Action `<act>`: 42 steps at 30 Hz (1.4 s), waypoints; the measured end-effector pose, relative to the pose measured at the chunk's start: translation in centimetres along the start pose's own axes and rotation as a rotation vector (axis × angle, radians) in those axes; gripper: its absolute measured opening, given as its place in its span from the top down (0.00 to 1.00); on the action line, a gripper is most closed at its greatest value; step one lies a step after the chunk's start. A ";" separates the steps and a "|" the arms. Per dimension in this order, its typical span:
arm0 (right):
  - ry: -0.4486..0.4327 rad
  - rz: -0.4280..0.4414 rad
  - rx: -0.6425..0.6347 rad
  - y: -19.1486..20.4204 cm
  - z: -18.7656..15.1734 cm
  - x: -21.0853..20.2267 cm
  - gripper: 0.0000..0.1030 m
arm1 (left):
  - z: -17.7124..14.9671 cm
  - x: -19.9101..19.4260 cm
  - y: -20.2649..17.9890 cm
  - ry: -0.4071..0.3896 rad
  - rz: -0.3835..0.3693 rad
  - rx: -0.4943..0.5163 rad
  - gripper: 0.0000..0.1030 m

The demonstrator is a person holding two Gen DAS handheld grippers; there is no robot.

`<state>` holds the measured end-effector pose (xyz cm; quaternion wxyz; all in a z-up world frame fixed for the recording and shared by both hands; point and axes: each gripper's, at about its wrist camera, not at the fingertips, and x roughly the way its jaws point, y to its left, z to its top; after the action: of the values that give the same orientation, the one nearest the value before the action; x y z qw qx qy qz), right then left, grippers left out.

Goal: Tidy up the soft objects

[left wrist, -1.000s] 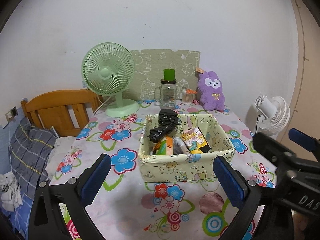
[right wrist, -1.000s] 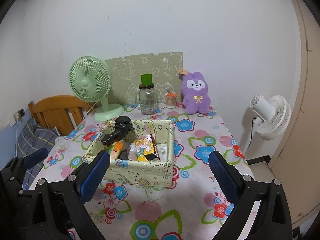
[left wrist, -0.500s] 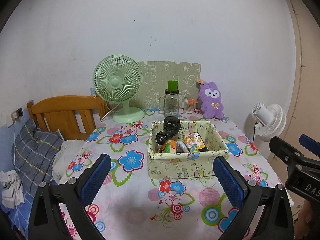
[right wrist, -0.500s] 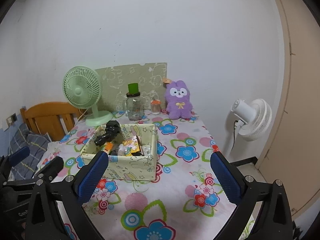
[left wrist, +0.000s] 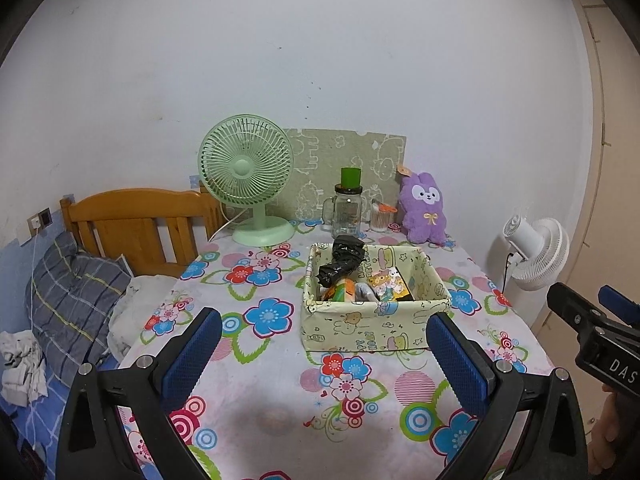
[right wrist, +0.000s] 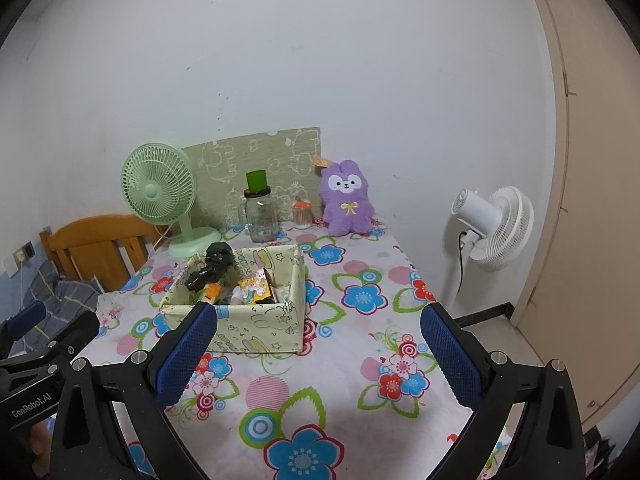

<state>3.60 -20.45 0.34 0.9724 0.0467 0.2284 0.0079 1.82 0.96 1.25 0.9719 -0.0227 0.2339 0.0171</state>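
Observation:
A pale green fabric box [left wrist: 376, 328] [right wrist: 256, 328] stands mid-table, holding a black crumpled bag [left wrist: 342, 262] [right wrist: 210, 266], an orange packet and a cartoon-printed packet. A purple plush rabbit [left wrist: 424, 208] [right wrist: 347, 199] sits upright against the wall at the far end of the table. My left gripper [left wrist: 320, 354] hangs open above the near table edge, well short of the box, with nothing between its blue pads. My right gripper [right wrist: 318, 354] is open too, empty, to the right of the box. Each gripper's body shows at the edge of the other's view.
A green desk fan [left wrist: 248, 188], a glass jar with a green cup on it [left wrist: 348, 208] and a small toothpick jar [left wrist: 380, 216] line the back. A white fan [right wrist: 492, 228] stands right of the flowered tablecloth [left wrist: 276, 392]. A wooden headboard [left wrist: 136, 224] and bedding lie left.
Both grippers have drawn back and risen from the table, so the box and the table look smaller and farther. Both stayed open and empty. Nothing on the table moved.

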 end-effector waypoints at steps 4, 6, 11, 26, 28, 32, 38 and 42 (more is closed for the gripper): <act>-0.003 0.005 -0.004 0.0 0.0 -0.2 0.00 | 0.0 -0.1 0.0 0.000 -0.006 0.000 0.00; -0.003 0.007 -0.007 0.1 0.0 -0.2 0.00 | 0.0 -0.2 0.0 -0.001 -0.006 0.000 0.00; -0.001 0.011 -0.012 0.3 0.0 -0.2 0.00 | 0.0 -0.2 0.0 -0.004 -0.008 -0.003 0.00; 0.003 0.014 -0.015 0.5 -0.1 0.0 0.00 | -0.1 -0.2 0.0 -0.003 -0.013 -0.003 0.00; 0.003 0.013 -0.015 0.5 -0.1 0.0 0.00 | -0.1 -0.2 0.0 -0.003 -0.013 -0.003 0.00; 0.003 0.015 -0.015 0.5 -0.1 0.0 0.00 | -0.1 -0.2 0.1 -0.003 -0.012 -0.002 0.00; 0.005 0.017 -0.015 0.6 -0.1 0.0 0.00 | 0.0 -0.2 0.1 -0.002 -0.012 -0.002 0.00; 0.008 0.017 -0.014 0.8 -0.2 0.0 0.00 | -0.1 -0.1 0.0 -0.002 -0.013 -0.002 0.00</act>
<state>3.55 -19.67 0.21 0.9717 0.0419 0.2316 0.0182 1.68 0.97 1.26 0.9722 -0.0250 0.2325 0.0112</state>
